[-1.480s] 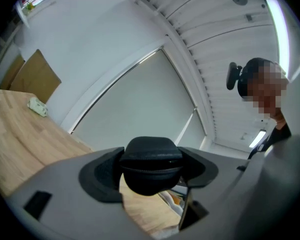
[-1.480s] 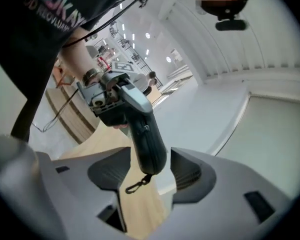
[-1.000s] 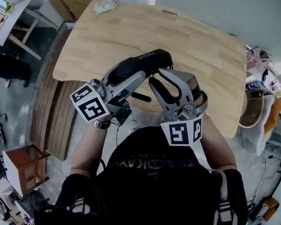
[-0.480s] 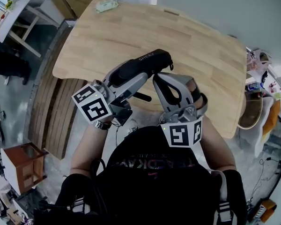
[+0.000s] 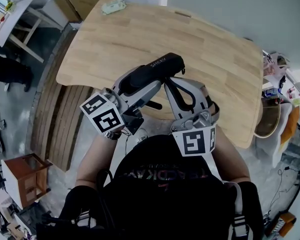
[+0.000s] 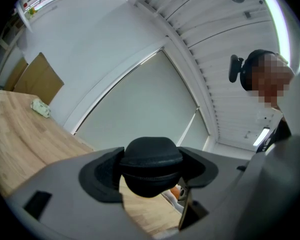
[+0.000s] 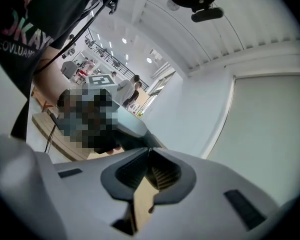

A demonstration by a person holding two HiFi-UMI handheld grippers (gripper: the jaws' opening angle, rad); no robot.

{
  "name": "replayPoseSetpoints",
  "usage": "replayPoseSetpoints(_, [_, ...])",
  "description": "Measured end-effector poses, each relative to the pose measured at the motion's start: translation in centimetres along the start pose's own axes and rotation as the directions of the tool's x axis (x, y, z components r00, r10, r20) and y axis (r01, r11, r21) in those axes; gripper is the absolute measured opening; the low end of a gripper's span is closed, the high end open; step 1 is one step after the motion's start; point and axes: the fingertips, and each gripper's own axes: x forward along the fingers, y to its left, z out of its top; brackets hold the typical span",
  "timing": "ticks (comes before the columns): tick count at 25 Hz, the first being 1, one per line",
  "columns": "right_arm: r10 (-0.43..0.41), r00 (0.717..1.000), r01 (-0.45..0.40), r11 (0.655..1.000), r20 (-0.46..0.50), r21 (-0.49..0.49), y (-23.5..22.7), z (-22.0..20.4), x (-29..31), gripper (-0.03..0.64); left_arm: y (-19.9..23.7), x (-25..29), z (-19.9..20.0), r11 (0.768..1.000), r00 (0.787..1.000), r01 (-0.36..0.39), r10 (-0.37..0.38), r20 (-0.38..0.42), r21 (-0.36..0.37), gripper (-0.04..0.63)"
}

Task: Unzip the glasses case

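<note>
Right gripper (image 5: 166, 80) just closed tip-to-tip beside rounded black glasses case (image 5: 155, 66).

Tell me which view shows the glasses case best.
The head view: the whole black glasses case shows, held above the table by the left gripper. The left gripper view shows only its rounded end clamped between the jaws. The right gripper view shows no clear part of it.
</note>
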Motion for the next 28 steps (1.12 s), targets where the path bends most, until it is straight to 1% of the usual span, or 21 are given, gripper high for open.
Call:
replayPoseSetpoints(1, [0.014,1.0,-0.014,1.0,-0.006,0.013,0.1,-0.1,0.0,0.037,0.0,-0.1,0.1,1.0,1.0,-0.003,0.003,0.002,0.017,0.339])
replayPoseSetpoints(3, [0.06,0.998,-0.058,0.997,-0.035,0.052,0.3,-0.4,-0.2,0.023,0.0,-0.2,0.3,0.996,1.0,-0.016,0.015,0.011,0.084,0.339])
replayPoseSetpoints(6, [0.117,0.991,-0.109,0.986,-0.059,0.13,0.4,-0.8,-0.3,0.023,-0.3,-0.5,0.7,0.975,0.999,-0.032,0.028,0.021,0.22,0.339])
replayPoseSetpoints(7, [0.131,0.99,-0.121,0.981,-0.059,0.15,0.5,-0.8,-0.4,0.023,-0.5,-0.6,0.8,0.967,0.999,-0.028,0.023,0.021,0.253,0.339])
replayPoseSetpoints(9, [0.157,0.986,-0.144,0.974,-0.06,0.177,0.6,-0.9,-0.7,0.023,-0.8,-0.8,0.8,0.957,1.0,-0.006,0.001,0.017,0.289,0.339])
replayPoseSetpoints(13, [0.187,0.981,-0.172,0.965,-0.059,0.2,1.1,-0.8,-1.2,0.023,-1.5,-1.2,1.0,0.939,0.999,0.028,-0.034,0.014,0.342,0.337])
replayPoseSetpoints(18, [0.21,0.976,-0.193,0.957,-0.06,0.218,1.0,-0.8,-1.8,0.023,-2.5,-1.6,1.1,0.921,0.997,0.055,-0.068,0.021,0.385,0.337])
replayPoseSetpoints(19, [0.191,0.981,-0.176,0.954,-0.04,0.243,0.7,-0.6,-1.9,0.023,-2.7,-1.8,1.2,0.917,0.997,0.059,-0.075,0.026,0.393,0.337])
replayPoseSetpoints(20, [0.146,0.989,-0.141,0.943,0.007,0.301,0.1,-0.1,-1.8,0.023,-2.9,-1.9,1.3,0.915,0.996,0.065,-0.084,0.03,0.398,0.337])
replayPoseSetpoints(22, [0.036,0.994,-0.076,0.895,0.099,0.439,-1.6,0.9,-1.6,0.023,-3.3,-2.2,1.5,0.916,0.994,0.084,-0.107,0.036,0.392,0.337])
replayPoseSetpoints(23, [0.015,0.994,-0.066,0.882,0.111,0.466,-2.1,1.0,-1.7,0.023,-3.5,-2.4,1.5,0.918,0.992,0.097,-0.121,0.039,0.383,0.337])
replayPoseSetpoints(26, [0.01,0.995,-0.055,0.884,0.098,0.465,-3.3,0.4,-2.2,0.023,-4.2,-3.1,1.9,0.927,0.983,0.151,-0.176,0.044,0.343,0.337])
replayPoseSetpoints(28, [0.013,0.995,-0.056,0.887,0.096,0.459,-3.9,0.2,-2.6,0.023,-4.5,-3.4,2.0,0.929,0.976,0.193,-0.214,0.034,0.317,0.336])
